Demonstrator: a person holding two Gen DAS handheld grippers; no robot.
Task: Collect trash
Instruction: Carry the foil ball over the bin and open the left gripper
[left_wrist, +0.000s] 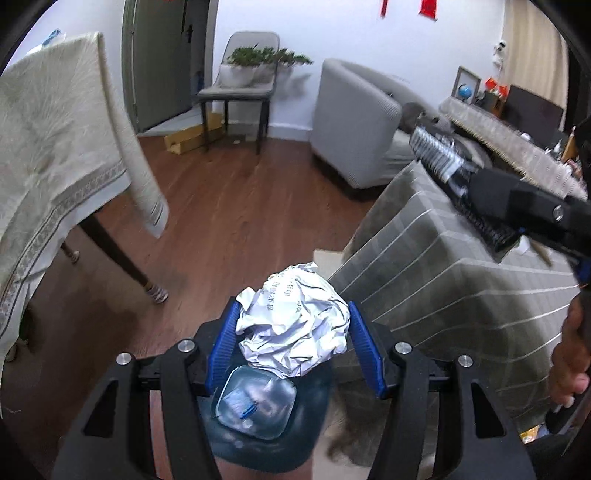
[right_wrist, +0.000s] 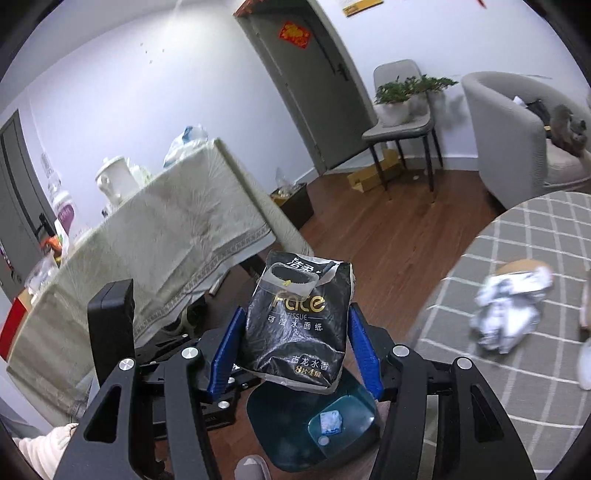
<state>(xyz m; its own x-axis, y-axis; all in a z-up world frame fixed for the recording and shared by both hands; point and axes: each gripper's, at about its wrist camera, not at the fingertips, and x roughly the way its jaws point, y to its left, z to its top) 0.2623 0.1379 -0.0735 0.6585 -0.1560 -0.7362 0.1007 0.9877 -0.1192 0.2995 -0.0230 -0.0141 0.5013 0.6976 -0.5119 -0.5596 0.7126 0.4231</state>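
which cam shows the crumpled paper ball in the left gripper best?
Left wrist: the crumpled paper ball sits centred and sharp between the left gripper pads. The right wrist view does not show it; only a different, blurred paper wad lies on the checked cloth.

We noted a wood-plank floor (left_wrist: 229, 206) and pale walls (right_wrist: 122, 81). A grey chair (left_wrist: 240, 85) stood at twelve o'clock, a grey armchair (left_wrist: 354, 122) at one, a cloth-draped table (left_wrist: 48, 147) at nine, a dark door (right_wrist: 310, 81) behind.
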